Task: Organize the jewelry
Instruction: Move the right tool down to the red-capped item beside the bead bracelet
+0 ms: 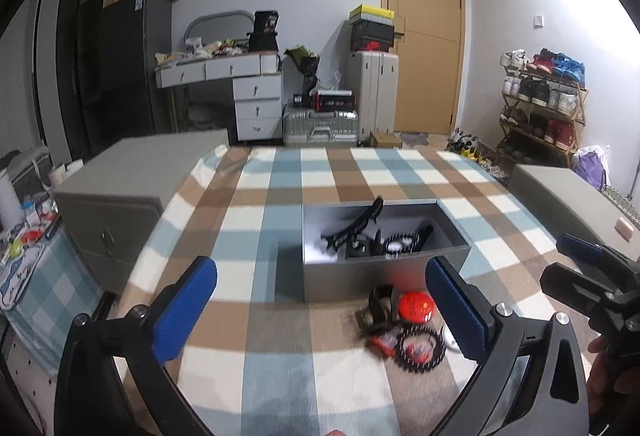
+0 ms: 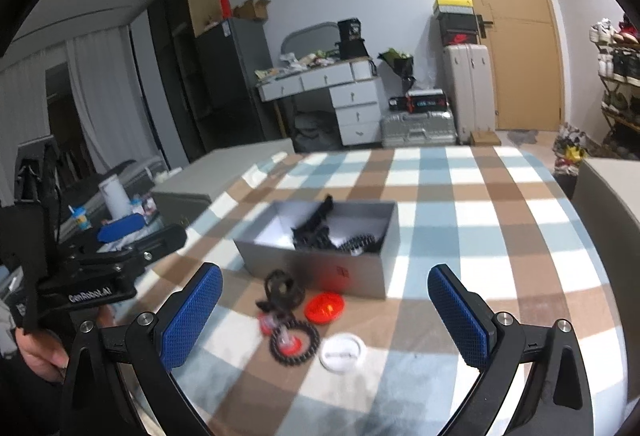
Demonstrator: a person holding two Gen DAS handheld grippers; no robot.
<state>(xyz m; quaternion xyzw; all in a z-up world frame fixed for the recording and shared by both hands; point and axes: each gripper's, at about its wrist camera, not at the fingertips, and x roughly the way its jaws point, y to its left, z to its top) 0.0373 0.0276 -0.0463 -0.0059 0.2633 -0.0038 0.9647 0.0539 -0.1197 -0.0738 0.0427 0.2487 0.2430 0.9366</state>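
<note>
grey box (image 2: 320,268): open, holds dark jewelry | beaded bracelet (image 2: 294,342): on tablecloth, just before it

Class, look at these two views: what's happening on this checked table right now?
A person holds two open hand-held grippers, left and right, above the checked table, gripping nothing. Some dark jewelry already lies in the grey box. In front of it wait a black beaded bracelet, a red disc and a white disc.

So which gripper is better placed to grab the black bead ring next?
Right, probably. The bead ring lies between the open right gripper fingers; in the left gripper view it lies off toward the right finger.
</note>
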